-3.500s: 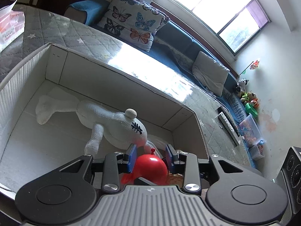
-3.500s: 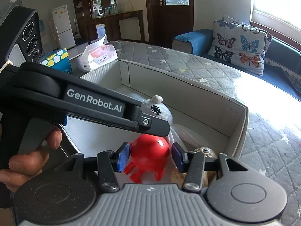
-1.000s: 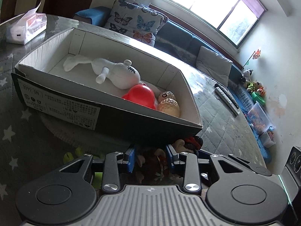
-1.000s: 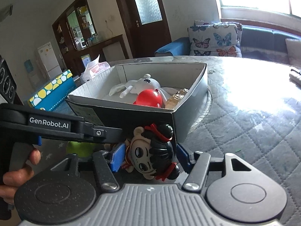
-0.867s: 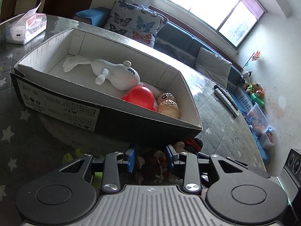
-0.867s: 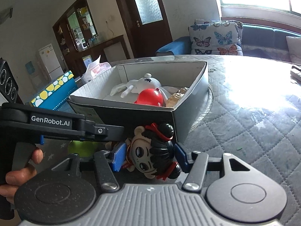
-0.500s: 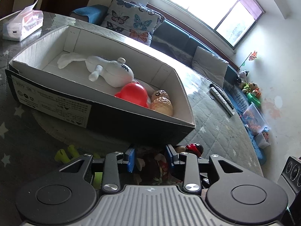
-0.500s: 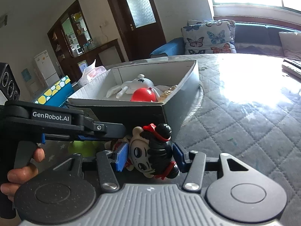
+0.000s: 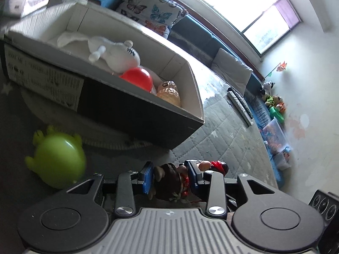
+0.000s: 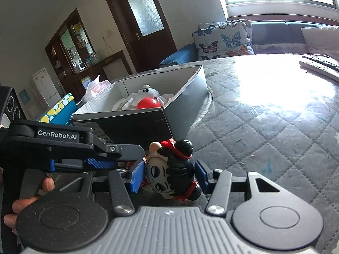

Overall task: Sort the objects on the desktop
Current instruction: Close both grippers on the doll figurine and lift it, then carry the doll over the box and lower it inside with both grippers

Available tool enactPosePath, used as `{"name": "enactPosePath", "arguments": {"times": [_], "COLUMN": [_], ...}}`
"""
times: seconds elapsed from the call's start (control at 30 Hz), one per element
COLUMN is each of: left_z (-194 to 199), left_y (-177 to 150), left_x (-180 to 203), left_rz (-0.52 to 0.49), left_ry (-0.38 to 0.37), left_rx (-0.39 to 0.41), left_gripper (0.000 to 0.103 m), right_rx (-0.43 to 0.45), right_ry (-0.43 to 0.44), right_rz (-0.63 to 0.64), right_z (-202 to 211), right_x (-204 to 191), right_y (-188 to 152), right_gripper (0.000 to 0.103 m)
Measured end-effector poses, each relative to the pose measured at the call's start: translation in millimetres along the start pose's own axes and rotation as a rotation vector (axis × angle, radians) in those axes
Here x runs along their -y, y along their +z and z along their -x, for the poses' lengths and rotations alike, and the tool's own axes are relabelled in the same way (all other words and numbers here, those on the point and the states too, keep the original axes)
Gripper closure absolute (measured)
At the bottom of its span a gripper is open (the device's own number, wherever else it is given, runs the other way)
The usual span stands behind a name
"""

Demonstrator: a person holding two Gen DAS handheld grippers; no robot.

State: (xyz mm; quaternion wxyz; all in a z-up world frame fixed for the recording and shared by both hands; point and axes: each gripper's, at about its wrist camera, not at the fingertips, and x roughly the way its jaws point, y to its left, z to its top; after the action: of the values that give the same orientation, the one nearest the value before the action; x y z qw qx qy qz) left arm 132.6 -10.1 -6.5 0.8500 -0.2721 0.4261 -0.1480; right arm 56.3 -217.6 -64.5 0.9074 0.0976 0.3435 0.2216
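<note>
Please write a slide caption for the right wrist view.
Right claw around a black-haired doll beside the toy-filled box.

Brown-haired doll (image 9: 168, 180) between left hand-held gripper (image 9: 170, 176) pads.

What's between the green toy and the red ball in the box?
In the left wrist view, the dark front wall of the box stands between the green toy on the table and the red ball inside; nothing else lies there.

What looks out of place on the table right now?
The green toy lies on the table outside the box, unsorted. The black-haired doll is tilted sideways. Nothing looks spilled or damaged.
</note>
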Motion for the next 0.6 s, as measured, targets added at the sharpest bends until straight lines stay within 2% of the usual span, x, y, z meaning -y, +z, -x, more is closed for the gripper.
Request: {"name": "enactPosePath", "arguments": {"times": [0.2, 0.4, 0.6], "left_z": [-3, 3, 26], "left_y": [-1, -1, 12], "left_x": [-4, 3, 13], "left_rz": [0.021, -0.016, -0.036], "left_ry": [-0.014, -0.023, -0.060], "left_rx": [0.006, 0.020, 0.081], "left_gripper": [0.064, 0.065, 0.065], "right_rx": [0.001, 0.010, 0.074], "right_ry": [-0.002, -0.016, -0.030], "right_rz": [0.006, 0.030, 0.080], "right_z": [-2, 5, 21], "right_x": [-2, -8, -24], "right_y": [0, 0, 16], "right_gripper": [0.050, 0.051, 0.051]}}
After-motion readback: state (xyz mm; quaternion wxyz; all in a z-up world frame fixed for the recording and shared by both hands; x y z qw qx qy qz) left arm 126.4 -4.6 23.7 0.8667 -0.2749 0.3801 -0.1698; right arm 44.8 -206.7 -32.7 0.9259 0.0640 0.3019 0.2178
